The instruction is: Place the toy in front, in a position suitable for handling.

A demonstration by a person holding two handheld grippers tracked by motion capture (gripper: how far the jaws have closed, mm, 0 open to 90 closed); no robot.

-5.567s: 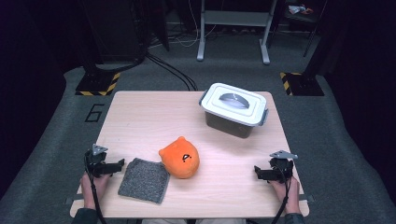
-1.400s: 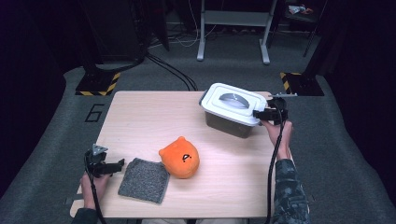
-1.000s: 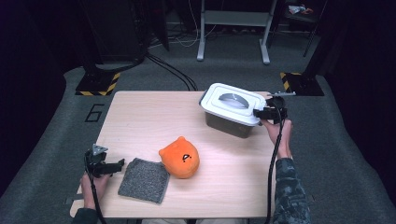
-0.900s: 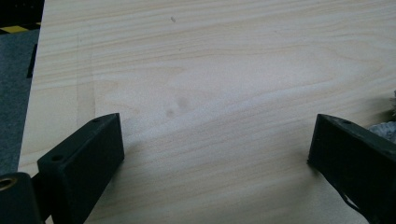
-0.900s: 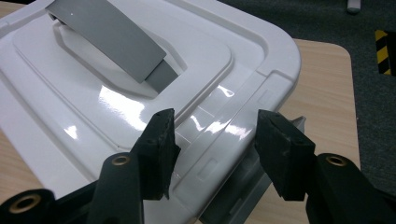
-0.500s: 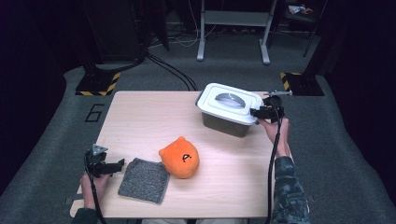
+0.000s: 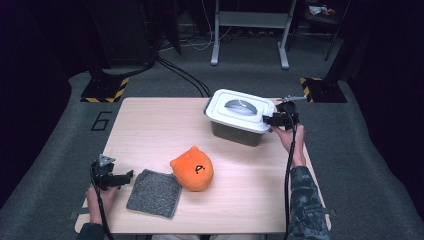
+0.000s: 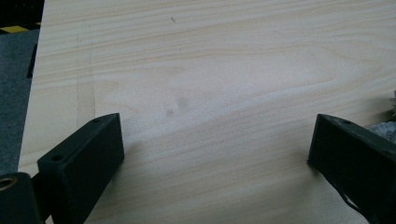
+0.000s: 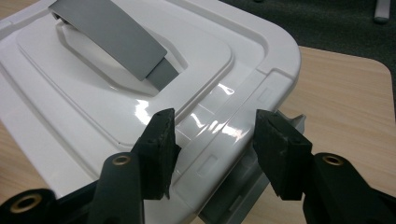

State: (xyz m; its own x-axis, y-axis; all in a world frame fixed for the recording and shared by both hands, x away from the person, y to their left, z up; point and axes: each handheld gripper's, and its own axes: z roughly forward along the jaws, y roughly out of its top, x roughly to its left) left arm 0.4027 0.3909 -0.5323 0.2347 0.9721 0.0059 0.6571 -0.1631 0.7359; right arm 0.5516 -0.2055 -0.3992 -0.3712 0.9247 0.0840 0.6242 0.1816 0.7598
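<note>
— lid [image 7: 239, 106] sits tilted on our grey box [image 7: 235, 134] at the far right of the surface [image 7: 160, 130]; our right hand-held gripper [image 9: 212, 135] is clamped on its rim.
— and our left hand-held gripper [image 8: 212, 149]?
— released, resting beside the grey cloth [image 7: 154, 192].

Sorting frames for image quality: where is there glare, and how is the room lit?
Right gripper view: bright glare streaks on the glossy white lid. High view: the table is lit while the floor around falls dark. Left gripper view: soft, even light on the wood.
</note>
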